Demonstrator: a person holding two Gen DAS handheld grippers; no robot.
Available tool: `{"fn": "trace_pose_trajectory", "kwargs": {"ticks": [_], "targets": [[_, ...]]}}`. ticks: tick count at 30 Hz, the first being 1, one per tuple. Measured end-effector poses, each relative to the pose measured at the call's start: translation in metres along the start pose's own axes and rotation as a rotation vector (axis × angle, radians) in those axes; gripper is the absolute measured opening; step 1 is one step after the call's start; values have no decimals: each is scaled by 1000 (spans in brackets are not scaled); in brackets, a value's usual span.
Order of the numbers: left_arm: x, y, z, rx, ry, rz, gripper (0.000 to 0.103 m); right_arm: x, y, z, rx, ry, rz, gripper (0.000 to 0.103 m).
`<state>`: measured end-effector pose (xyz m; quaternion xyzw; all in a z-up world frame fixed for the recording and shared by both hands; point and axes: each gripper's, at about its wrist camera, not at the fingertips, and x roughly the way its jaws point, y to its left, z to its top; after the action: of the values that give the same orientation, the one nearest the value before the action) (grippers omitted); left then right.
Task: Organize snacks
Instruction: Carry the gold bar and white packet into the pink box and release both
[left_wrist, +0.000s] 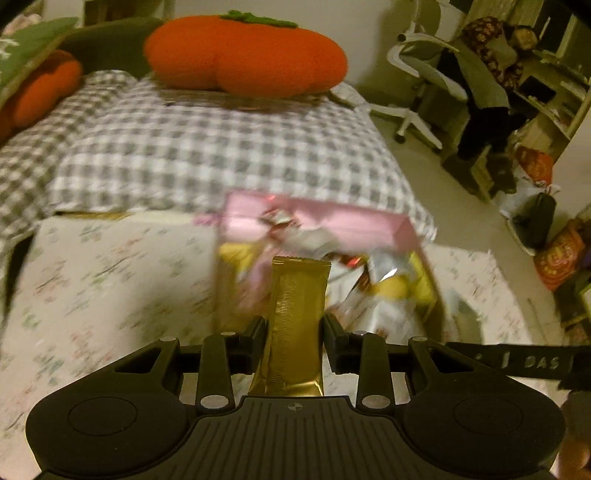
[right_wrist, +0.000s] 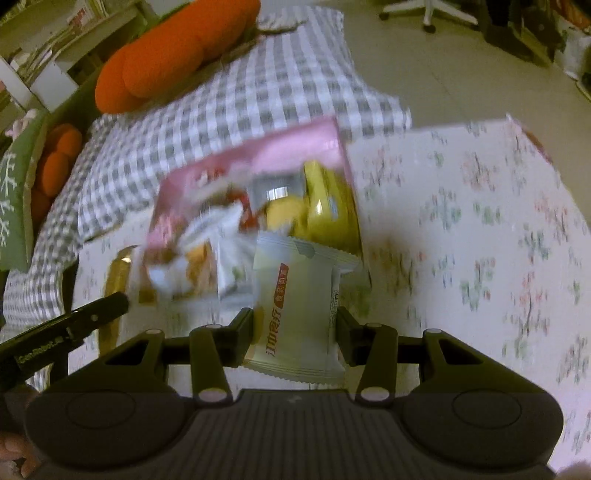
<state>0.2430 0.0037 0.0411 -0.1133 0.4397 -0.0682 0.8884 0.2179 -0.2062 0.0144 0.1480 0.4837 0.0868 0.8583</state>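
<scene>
- left tool (left_wrist: 295, 328) is clamped on a gold snack bar (left_wrist: 297, 314), gripped low on the wrapper, the bar sticking out ahead along the fingers.
- right tool (right_wrist: 295, 332) is clamped on a pale wrapped biscuit pack (right_wrist: 295, 310) with a red label, held near mid-body.
- target looks like the pink box (left_wrist: 332, 221) on the floral-cloth table (left_wrist: 110, 277); already stuffed with mixed packets, yellow ones on the far side.
- both packs sit short of the box, on its near side, above the cloth and not in it yet.
- step in hand, as i read it: carry both in and drop.
- do one tool at a time; the two are close together and could clash over the opening.
- clear the near wall first, then tip down into a gap.
- gold bar is long: lay it flat along a side, not on end.
- release only once the pack is below the rim; frames are blurred, so free space inside is hard to judge.
</scene>
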Motion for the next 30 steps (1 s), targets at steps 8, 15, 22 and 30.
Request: {"fn": "trace_pose_trajectory", "kwargs": {"ticks": [8,15,22,30], "targets": [[66,-17,50,-68,8,-132,31,32,-2,55,40,-15,17,43],[104,-11,63,-214,-30,-223,31,61,-11,90,98,-38,58,43],[122,-4,68,-226,-76,-204,33,83,-8,105,77,-34,42,43],[89,-3,62,-151,-89,-180,45,71,-7,96,119,-60,103,49]]}}
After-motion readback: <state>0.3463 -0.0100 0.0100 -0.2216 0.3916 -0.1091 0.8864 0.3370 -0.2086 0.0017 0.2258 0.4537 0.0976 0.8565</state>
